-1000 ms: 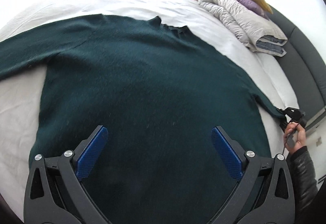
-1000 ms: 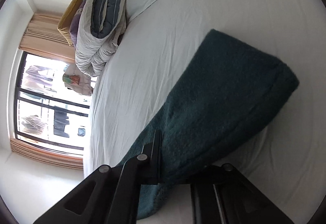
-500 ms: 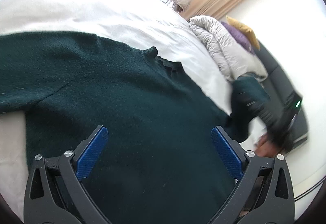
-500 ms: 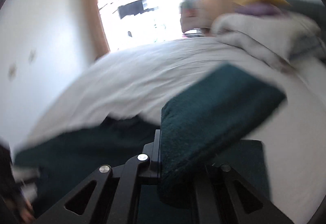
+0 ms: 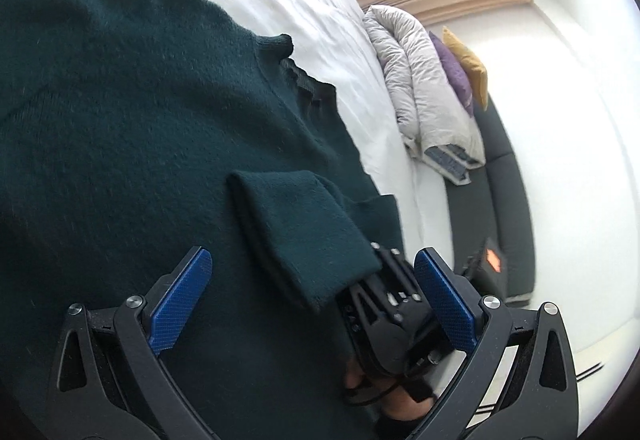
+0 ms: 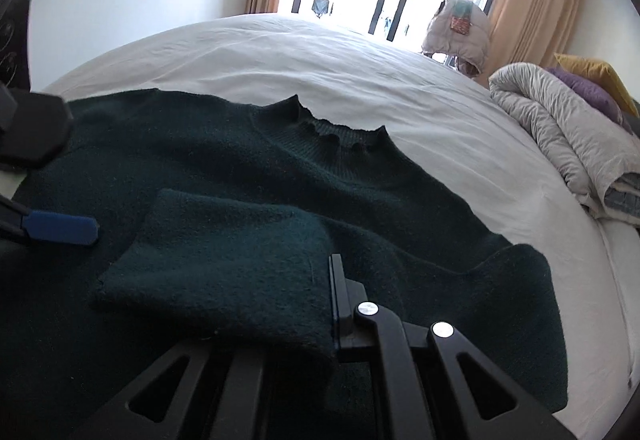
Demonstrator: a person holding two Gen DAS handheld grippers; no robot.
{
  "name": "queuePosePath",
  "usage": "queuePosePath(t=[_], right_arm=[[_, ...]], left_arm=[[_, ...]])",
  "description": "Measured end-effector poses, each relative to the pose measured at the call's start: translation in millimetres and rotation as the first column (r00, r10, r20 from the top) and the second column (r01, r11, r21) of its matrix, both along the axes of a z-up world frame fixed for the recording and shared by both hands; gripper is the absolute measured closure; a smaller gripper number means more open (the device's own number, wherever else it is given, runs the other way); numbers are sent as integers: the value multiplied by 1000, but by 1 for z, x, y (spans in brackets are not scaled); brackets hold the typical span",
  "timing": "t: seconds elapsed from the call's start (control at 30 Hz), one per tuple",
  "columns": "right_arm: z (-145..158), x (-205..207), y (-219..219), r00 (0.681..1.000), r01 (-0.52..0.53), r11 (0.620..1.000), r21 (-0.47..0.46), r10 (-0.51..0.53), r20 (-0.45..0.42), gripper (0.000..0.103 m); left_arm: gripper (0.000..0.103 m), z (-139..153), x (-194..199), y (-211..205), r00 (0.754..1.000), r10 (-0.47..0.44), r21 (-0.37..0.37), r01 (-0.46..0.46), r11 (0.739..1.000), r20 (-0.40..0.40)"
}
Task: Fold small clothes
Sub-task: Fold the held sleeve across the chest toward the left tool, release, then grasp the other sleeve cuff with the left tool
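Observation:
A dark green sweater (image 5: 132, 120) lies flat on the white bed, collar (image 6: 340, 128) toward the window. My right gripper (image 6: 320, 324) is shut on the sweater's right sleeve (image 6: 224, 264) and holds the cuff folded across the body. In the left wrist view the right gripper (image 5: 384, 304) shows with the sleeve (image 5: 304, 232) in it. My left gripper (image 5: 312, 304) is open and empty, hovering over the sweater's lower body, its blue pads (image 5: 180, 304) wide apart. One left finger (image 6: 60, 228) shows at the left of the right wrist view.
A folded grey duvet (image 6: 560, 136) with purple and yellow pillows (image 6: 592, 80) lies at the bed's right side. A dark headboard (image 5: 504, 200) runs behind it. White sheet (image 6: 320, 56) stretches beyond the collar to the window and curtains (image 6: 536, 0).
My right gripper has carried the sleeve from the outstretched right side in over the sweater's body. My left gripper has swung its view to the right and stayed open.

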State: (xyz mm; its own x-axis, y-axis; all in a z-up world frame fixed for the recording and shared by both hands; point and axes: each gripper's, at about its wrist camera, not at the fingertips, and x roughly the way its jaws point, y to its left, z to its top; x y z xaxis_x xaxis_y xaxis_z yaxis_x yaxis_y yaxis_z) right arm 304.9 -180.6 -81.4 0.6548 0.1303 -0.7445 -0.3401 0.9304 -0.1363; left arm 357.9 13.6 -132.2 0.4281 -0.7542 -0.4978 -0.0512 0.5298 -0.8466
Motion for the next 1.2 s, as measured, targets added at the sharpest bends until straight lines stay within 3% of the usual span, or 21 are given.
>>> queuePosePath(t=[0.17, 0.43, 0.5, 0.53, 0.6, 0.7, 0.73, 0.77, 0.8, 0.83, 0.87, 0.93, 0.97, 1.03, 1.13, 1.2], right_arm=[[-2, -8, -7, 1000, 14, 998, 59, -14, -4, 97], [8, -10, -8, 1000, 28, 989, 145, -27, -12, 96], [9, -12, -6, 1000, 25, 989, 147, -23, -10, 96], [9, -12, -4, 1000, 22, 989, 148, -20, -10, 96], [10, -14, -3, 1000, 23, 989, 147, -22, -9, 96], [8, -15, -4, 999, 26, 987, 161, -21, -31, 96], [7, -16, -5, 999, 27, 986, 166, -20, -43, 90], [6, -18, -6, 998, 38, 984, 173, -27, -62, 72], [7, -21, -10, 996, 53, 977, 209, -35, -85, 59], [10, -26, -15, 995, 62, 966, 250, -40, -91, 39], [13, -35, -26, 994, 81, 939, 333, -52, -96, 31], [13, -49, -51, 987, 148, 872, 466, -97, -132, 24], [9, -56, -72, 976, 210, 810, 547, -137, -171, 23], [-5, -67, -111, 942, 334, 672, 660, -212, -261, 23], [-37, -82, -171, 851, 519, 381, 765, -311, -422, 23], [-53, -88, -195, 819, 553, 209, 806, -315, -480, 29]], left_arm=[[0, -5, -24, -11, 997, 42, -82, -48, 996, -64], [4, -9, -20, -25, 989, 96, -202, -118, 972, -111], [29, -15, -12, -34, 987, 65, -273, -104, 956, -147], [34, -18, -8, -39, 986, 51, -288, -96, 953, -158], [59, -19, -1, -46, 989, 35, -270, -74, 960, -145], [79, -25, 5, -44, 988, 49, -258, -85, 962, -145], [84, -23, 6, -42, 989, 56, -235, -87, 968, -134], [91, -22, 9, -39, 991, 63, -213, -89, 973, -122], [93, -22, 11, -38, 991, 68, -200, -90, 976, -114], [93, -22, 13, -37, 992, 72, -186, -91, 978, -107], [94, -18, 17, -33, 993, 77, -149, -89, 985, -86], [94, -8, 23, -28, 996, 81, -74, -83, 994, -38], [94, -2, 26, -25, 997, 79, -28, -80, 996, -8], [94, 11, 30, -23, 996, 69, 79, -73, 994, 53], [94, 24, 33, -22, 993, 45, 174, -64, 983, 108], [94, 26, 35, -25, 992, 19, 241, -49, 969, 127]])
